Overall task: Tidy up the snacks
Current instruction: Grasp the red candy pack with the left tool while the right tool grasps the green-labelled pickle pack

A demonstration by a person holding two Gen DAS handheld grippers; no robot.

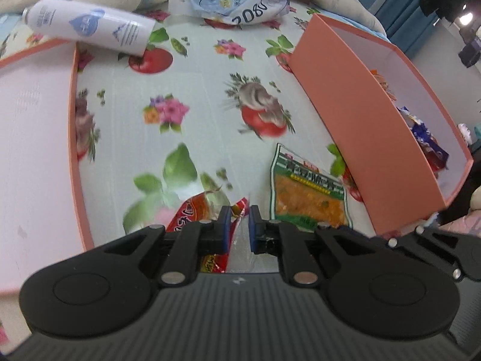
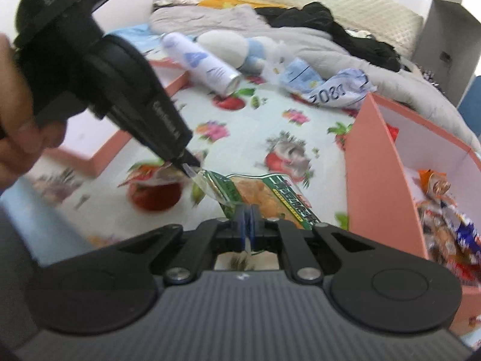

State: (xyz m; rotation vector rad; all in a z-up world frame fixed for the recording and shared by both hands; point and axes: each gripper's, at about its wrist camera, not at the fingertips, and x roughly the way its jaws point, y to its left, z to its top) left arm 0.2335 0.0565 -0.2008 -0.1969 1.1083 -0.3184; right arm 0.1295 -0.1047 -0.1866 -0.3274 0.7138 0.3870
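My left gripper (image 1: 240,219) is shut on the crumpled edge of a red snack packet (image 1: 192,210), which hangs just above the flowered cloth. In the right wrist view that gripper (image 2: 188,162) comes in from the upper left in a person's hand, with the red packet (image 2: 150,177) dangling below its tip. My right gripper (image 2: 247,225) is shut on the edge of a green packet with orange filling (image 2: 270,192). The green packet (image 1: 309,192) lies right of the red one. A salmon box (image 1: 345,114) stands open just to its right and holds several snacks (image 2: 445,219).
The box's lid (image 1: 75,120) lies inside up at the left. A white spray can (image 1: 90,27) rests on the lid's far corner. A crumpled blue-and-white bag (image 1: 240,3) and a plush toy (image 2: 234,45) lie at the back, with bedding and dark clothes behind them.
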